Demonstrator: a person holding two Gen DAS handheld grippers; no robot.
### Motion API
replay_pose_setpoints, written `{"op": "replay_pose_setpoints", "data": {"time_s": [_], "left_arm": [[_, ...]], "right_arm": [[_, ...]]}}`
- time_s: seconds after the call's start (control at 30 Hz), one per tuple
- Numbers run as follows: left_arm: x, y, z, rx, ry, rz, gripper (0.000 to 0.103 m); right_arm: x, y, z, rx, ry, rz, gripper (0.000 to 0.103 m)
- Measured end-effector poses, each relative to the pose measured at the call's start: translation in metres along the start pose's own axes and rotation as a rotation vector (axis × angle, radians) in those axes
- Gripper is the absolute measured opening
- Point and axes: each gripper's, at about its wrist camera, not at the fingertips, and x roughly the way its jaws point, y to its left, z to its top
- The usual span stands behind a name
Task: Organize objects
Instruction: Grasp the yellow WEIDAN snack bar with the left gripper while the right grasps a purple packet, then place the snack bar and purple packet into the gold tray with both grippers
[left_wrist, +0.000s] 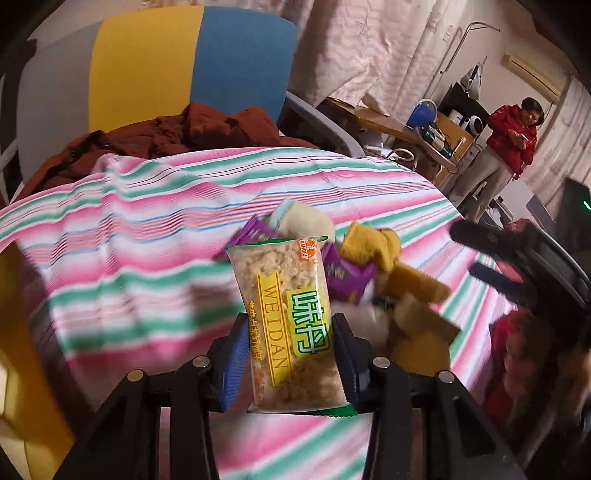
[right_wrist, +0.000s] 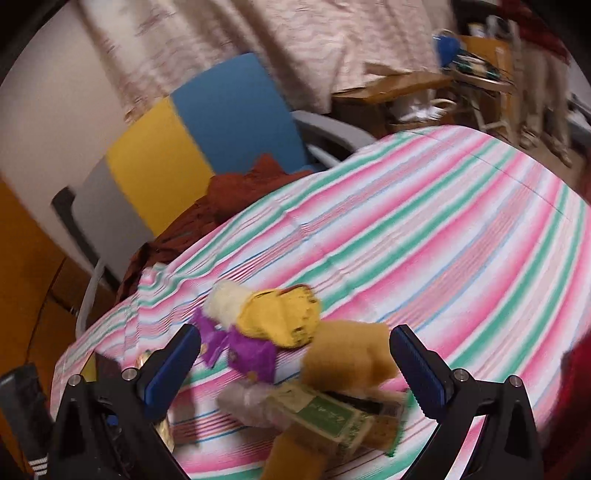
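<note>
- My two views look down on a tabletop under a cloth striped pink, green and white; it fills most of both pictures.
- A chair with grey, yellow and blue panels stands behind it at about 11 o'clock in the left view, with a rust-brown garment bunched between chair and tabletop.
- A person in a red jacket stands well off at 2 o'clock in the left view, by a cluttered wooden desk.
- My left gripper is clamped on a snack bar packet, clear with a yellow and green label; it stands upright between the blue pads, at 6 o'clock in that view.
- My right gripper is spread wide above the pile; nothing sits between its pads.
- The pile lies just past the packet, at 3 o'clock of it: mustard-yellow socks, a cream sock and a purple wrapper, touching one another.
- In the right view a second green-labelled packet lies blurred among the socks at 6 o'clock.
</note>
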Motion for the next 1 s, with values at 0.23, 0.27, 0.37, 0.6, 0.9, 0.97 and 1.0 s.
{"op": "replay_pose_setpoints", "data": {"time_s": [0.23,0.27,0.37,0.6,0.9,0.97,1.0], "left_arm": [[-0.048,0.018,-0.033,-0.020,-0.040,0.015,0.044],[-0.054,0.023,-0.037,-0.032,-0.046,0.015,0.044],[-0.067,0.034,-0.045,-0.063,-0.058,0.014,0.044],[-0.098,0.061,-0.061,-0.120,-0.104,0.044,0.044],[-0.117,0.096,-0.076,-0.200,-0.128,0.082,0.044],[-0.117,0.100,-0.079,-0.212,-0.128,0.086,0.044],[-0.118,0.101,-0.080,-0.214,-0.129,0.086,0.044]], "right_arm": [[0.014,0.061,-0.017,-0.281,0.068,0.050,0.103],[0.017,0.071,-0.019,-0.320,0.075,0.053,0.103],[0.034,0.100,-0.023,-0.436,0.100,0.049,0.101],[0.113,0.144,-0.026,-0.630,0.235,-0.042,0.081],[0.155,0.164,-0.034,-0.751,0.311,-0.117,0.036],[0.153,0.165,-0.038,-0.770,0.315,-0.111,0.036],[0.150,0.164,-0.038,-0.764,0.315,-0.100,0.036]]}}
